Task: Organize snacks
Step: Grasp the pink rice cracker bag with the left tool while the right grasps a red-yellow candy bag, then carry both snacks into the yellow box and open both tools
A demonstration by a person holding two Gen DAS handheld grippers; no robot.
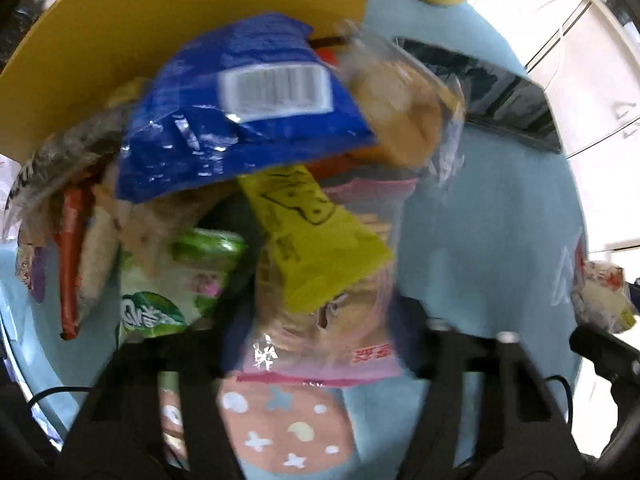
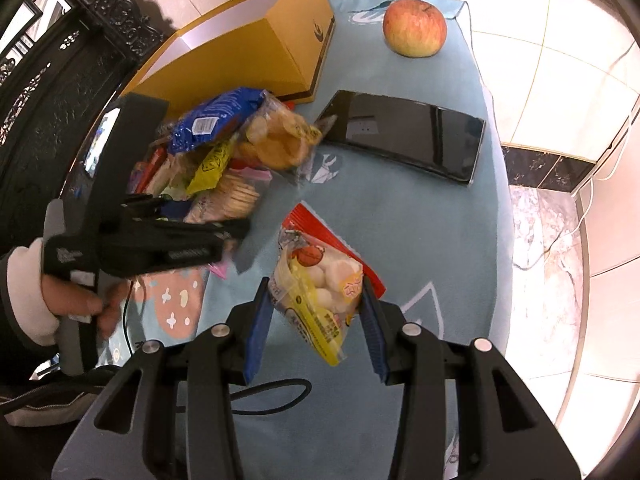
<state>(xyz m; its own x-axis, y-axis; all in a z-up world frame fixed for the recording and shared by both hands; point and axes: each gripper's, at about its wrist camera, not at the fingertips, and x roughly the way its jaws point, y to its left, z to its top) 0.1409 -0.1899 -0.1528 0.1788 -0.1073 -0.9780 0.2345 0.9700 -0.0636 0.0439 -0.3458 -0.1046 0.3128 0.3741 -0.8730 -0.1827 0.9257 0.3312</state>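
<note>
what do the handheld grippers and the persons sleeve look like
Both grippers are matte black with angular, slotted linkages and silver pivot bolts. The right gripper has ribbed blue pads on its fingers. The left gripper has a grey pistol handle. The sleeve is dark with a white cuff.

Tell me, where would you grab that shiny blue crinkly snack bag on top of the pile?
Probably by the loose lower edge of the shiny blue crinkly snack bag, coming down from above. It lies topmost and tilted on the snack pile, and that edge overhangs the packets beneath, so two fingers could close across the thin foil without disturbing much. The yellow cardboard box blocks the far side.
</note>
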